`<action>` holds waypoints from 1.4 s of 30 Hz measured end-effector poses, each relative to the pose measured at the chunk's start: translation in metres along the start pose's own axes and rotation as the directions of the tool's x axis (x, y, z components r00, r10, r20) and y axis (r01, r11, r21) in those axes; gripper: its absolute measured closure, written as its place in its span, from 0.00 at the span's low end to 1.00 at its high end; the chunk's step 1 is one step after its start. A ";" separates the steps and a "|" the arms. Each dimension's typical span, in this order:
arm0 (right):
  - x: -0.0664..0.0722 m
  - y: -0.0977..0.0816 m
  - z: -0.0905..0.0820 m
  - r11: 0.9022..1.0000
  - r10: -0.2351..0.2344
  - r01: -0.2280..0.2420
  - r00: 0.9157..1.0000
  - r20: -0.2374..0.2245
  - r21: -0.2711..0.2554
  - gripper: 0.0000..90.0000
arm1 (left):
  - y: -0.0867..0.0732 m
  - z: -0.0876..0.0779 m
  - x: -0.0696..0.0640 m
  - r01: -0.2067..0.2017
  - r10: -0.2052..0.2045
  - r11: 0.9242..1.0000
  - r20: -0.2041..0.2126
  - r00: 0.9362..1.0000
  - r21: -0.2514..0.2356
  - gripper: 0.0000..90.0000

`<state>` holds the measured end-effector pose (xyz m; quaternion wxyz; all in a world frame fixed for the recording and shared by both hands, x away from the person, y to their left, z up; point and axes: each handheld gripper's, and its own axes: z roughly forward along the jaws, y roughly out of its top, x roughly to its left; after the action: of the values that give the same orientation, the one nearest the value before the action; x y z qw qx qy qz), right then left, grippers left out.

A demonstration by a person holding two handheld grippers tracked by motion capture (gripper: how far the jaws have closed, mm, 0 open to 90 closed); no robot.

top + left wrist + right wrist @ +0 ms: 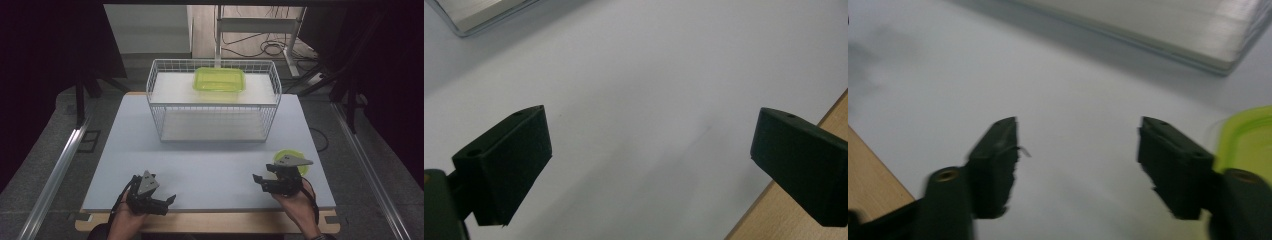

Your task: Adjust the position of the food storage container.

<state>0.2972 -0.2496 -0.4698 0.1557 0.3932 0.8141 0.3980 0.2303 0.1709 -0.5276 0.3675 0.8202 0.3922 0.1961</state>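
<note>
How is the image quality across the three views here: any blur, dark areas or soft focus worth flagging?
High view: the pale table top is evenly lit, its surroundings fall into near-black, and the green translucent plastic container in the white wire basket stays readable. Left gripper view: the black jaws are sharp and throw a faint shadow. Right gripper view: smeared with motion blur, jaws and the green round lid soft-edged.

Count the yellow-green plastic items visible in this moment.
2. A rectangular container sits on the top shelf of the white wire rack. A round piece, likely a lid, lies on the table beside the right gripper, partly hidden by it.
</note>
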 end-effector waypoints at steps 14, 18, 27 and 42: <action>-0.074 -0.002 -0.039 0.993 0.116 -0.111 0.974 0.196 -0.039 0.99 | 0.000 0.001 -0.001 -0.005 0.005 1.000 -0.008 1.000 0.010 0.03; -0.095 -0.007 -0.048 0.989 0.150 -0.140 0.952 0.266 -0.056 0.99 | 0.000 0.001 -0.001 -0.004 0.004 1.000 -0.009 1.000 0.010 0.03; -0.119 -0.024 -0.042 0.985 0.171 -0.174 0.929 0.329 -0.019 0.99 | 0.000 0.001 -0.001 -0.007 0.007 1.000 -0.011 1.000 0.012 0.04; -0.110 -0.025 -0.029 0.981 0.183 -0.195 0.939 0.290 0.013 0.98 | 0.000 0.002 -0.001 -0.006 0.006 1.000 -0.014 1.000 0.016 0.04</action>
<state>0.3384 -0.3584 -0.4774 0.2250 0.5263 0.7494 0.3327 0.2308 0.1693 -0.5293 0.3577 0.8227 0.3940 0.2000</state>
